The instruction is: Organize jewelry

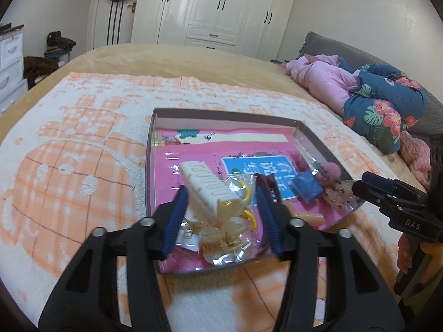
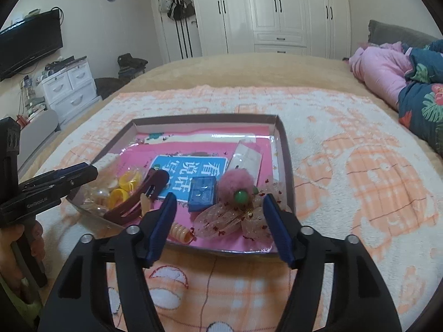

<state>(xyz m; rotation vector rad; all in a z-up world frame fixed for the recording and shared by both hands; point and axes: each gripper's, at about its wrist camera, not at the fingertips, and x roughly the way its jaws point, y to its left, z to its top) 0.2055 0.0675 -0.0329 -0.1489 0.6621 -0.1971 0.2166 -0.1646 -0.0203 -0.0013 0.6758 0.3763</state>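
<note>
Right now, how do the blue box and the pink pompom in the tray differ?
The blue box is flat, rectangular and hard-edged; the pink pompom is round and fluffy. The blue box is plain; the pink pompom carries a green bead. Both lie in the tray, side by side, between the open right gripper fingers' line of view.

Both cameras looked forward along their own fingers, low and close over the near rim of the tray (image 1: pixel 151 149) (image 2: pixel 285 149) on the bed, facing the wardrobe (image 1: pixel 218 8) (image 2: pixel 279 11). Each caught the other gripper at its edge; both shared the tray.
</note>
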